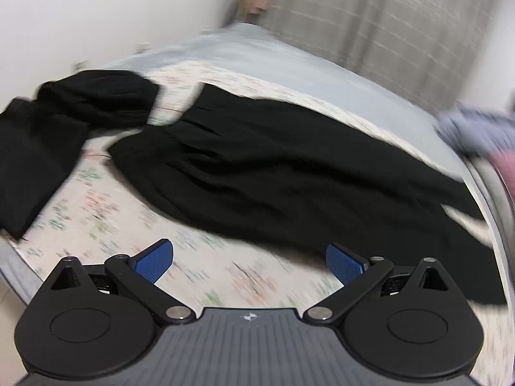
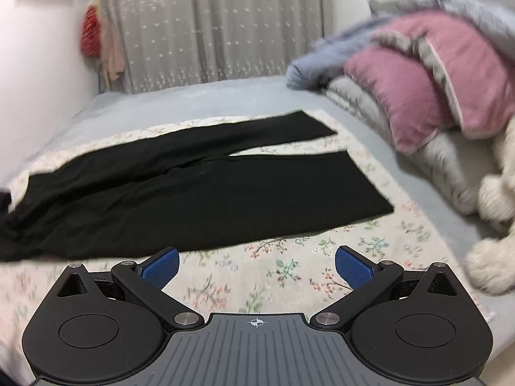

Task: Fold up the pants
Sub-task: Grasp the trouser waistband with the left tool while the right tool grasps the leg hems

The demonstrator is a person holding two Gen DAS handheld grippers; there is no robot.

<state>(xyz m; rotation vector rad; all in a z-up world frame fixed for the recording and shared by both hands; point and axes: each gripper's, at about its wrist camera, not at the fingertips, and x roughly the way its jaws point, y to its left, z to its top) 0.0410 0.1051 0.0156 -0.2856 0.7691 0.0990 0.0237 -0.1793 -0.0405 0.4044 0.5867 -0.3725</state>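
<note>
Black pants (image 2: 199, 189) lie spread flat on a floral cloth (image 2: 273, 276) over the bed, both legs pointing toward the pillows. In the left wrist view the same pants (image 1: 273, 173) show their waist end toward the upper left. My left gripper (image 1: 249, 262) hovers open just short of the pants' near edge, nothing between its blue pads (image 1: 154, 262). Over the floral cloth, near the leg hems, my right gripper (image 2: 256, 268) is also open and holds nothing.
A second black garment (image 1: 54, 128) lies crumpled at the left of the bed. Pink and grey pillows (image 2: 434, 83) and a fluffy white blanket (image 2: 495, 231) are piled at the right. A grey curtain (image 2: 209, 29) and white wall (image 1: 96, 16) stand behind the bed.
</note>
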